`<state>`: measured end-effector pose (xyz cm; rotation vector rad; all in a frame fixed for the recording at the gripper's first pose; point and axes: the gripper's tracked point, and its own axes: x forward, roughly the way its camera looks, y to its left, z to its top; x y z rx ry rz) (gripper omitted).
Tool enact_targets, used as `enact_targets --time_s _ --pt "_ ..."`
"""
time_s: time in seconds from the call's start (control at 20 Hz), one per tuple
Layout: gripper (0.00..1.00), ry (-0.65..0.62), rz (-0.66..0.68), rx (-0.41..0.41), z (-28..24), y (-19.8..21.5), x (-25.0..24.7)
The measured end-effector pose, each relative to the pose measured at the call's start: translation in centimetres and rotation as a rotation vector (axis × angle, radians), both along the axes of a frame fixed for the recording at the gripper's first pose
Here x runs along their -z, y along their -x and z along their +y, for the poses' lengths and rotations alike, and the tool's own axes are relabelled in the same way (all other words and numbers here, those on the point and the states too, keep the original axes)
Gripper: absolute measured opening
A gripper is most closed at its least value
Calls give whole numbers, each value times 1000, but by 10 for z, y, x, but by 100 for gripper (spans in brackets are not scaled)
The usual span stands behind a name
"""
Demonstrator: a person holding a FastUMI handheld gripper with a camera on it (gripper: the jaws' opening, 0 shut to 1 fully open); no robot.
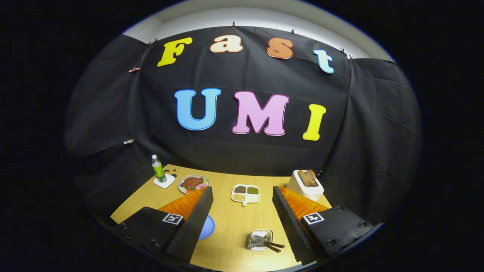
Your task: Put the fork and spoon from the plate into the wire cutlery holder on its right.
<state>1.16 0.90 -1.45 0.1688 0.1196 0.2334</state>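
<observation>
My gripper (242, 193) is open and held above the wooden table (230, 223), with nothing between its fingers. The wire cutlery holder (259, 240) stands on the table between the fingers, closer to the right one. A spoon and a fork (261, 238) rest in it, and their brown handles (275, 246) stick out over its rim toward the right finger. To the holder's left lies a blue plate (208, 227), mostly hidden behind the left finger. I see nothing on the part of the plate that shows.
Beyond the fingertips sits a white divided dish of grains (245, 193). Further left are a plate of food (193, 183) and a green bottle (159, 169) on a white coaster. A white toaster with bread (305, 184) stands at the back right.
</observation>
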Motion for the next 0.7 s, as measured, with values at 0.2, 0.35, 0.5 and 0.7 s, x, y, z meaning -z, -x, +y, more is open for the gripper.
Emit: enact_targets --time_s 0.2,0.35,0.5,0.7 --pt "98 -29 0 14 -7 -3 -6" --pt "98 -26 -13 35 -16 -6 -12" --pt "98 -28 -27 42 -19 -7 -20" --pt "98 -21 -25 39 -18 -6 -20"
